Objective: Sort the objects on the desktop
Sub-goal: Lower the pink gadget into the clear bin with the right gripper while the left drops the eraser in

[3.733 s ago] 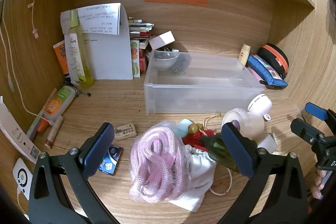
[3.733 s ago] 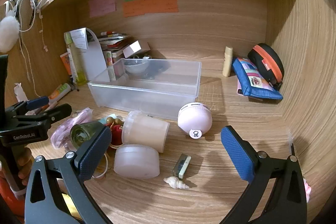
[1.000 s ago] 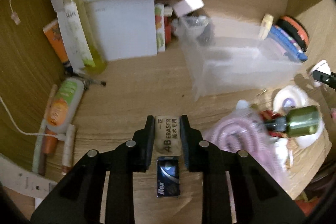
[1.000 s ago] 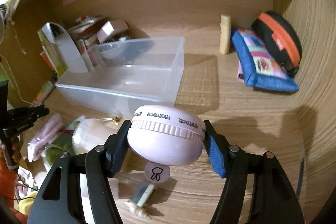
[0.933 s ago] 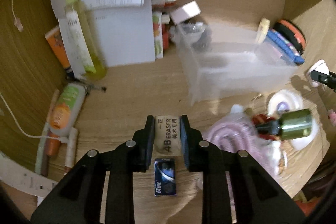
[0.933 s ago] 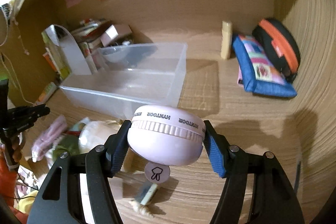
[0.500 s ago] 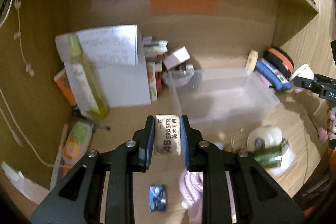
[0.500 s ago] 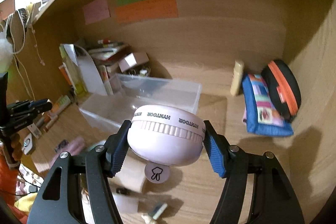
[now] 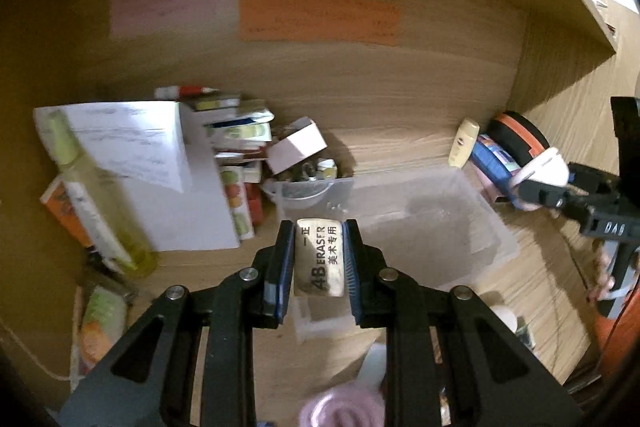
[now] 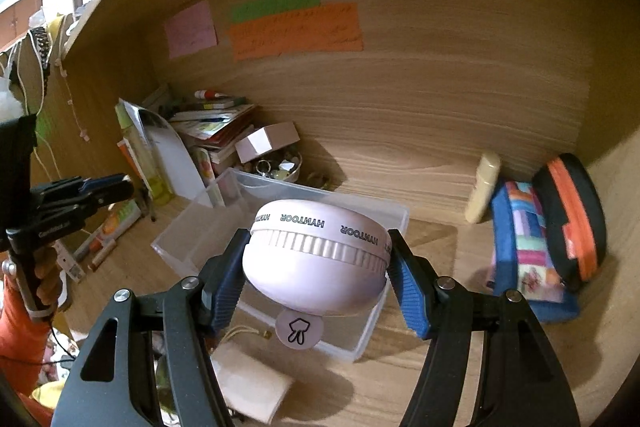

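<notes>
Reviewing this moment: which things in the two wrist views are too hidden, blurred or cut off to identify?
- Left wrist view: pink mass at the bottom edge, blurred and cut off.
- Left wrist view: writing on the orange note, blurred.
- Right wrist view: clear bin floor, hidden by the pink round device.
- Right wrist view: small bowl's contents, too small.

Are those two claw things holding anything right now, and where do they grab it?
Yes. The left gripper pinches an eraser by its two long sides. The right gripper clamps a round pink gadget across its widest part.
</notes>
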The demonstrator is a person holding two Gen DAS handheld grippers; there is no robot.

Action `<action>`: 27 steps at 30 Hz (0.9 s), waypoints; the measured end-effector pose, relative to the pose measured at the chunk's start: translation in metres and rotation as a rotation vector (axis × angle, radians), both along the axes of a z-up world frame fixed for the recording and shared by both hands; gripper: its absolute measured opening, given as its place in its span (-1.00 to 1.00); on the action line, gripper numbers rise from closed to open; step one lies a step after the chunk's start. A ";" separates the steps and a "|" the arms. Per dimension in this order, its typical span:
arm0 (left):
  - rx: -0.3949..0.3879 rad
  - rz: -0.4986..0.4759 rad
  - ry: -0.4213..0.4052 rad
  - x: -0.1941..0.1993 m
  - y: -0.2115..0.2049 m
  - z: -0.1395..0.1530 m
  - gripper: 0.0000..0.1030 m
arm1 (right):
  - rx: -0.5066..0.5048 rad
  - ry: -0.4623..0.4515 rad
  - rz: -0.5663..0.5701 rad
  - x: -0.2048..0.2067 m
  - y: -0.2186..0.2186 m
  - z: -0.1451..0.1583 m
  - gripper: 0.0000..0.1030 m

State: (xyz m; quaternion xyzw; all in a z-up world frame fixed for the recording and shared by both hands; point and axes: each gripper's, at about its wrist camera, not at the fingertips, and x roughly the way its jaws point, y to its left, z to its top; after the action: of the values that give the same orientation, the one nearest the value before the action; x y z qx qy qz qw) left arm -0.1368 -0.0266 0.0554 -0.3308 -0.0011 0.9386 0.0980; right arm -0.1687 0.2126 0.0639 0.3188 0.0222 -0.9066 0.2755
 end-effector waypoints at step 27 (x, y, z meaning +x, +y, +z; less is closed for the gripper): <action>-0.137 -0.134 -0.320 -0.094 0.061 -0.088 -0.55 | 0.306 -0.213 0.107 -0.070 -0.069 -0.096 0.22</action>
State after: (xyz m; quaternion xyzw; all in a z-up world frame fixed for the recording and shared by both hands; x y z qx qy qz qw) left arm -0.2313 0.0346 -0.0327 -0.4811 0.0695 0.8632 0.1361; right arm -0.2387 0.1438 -0.0324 0.4493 0.1475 -0.8379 0.2726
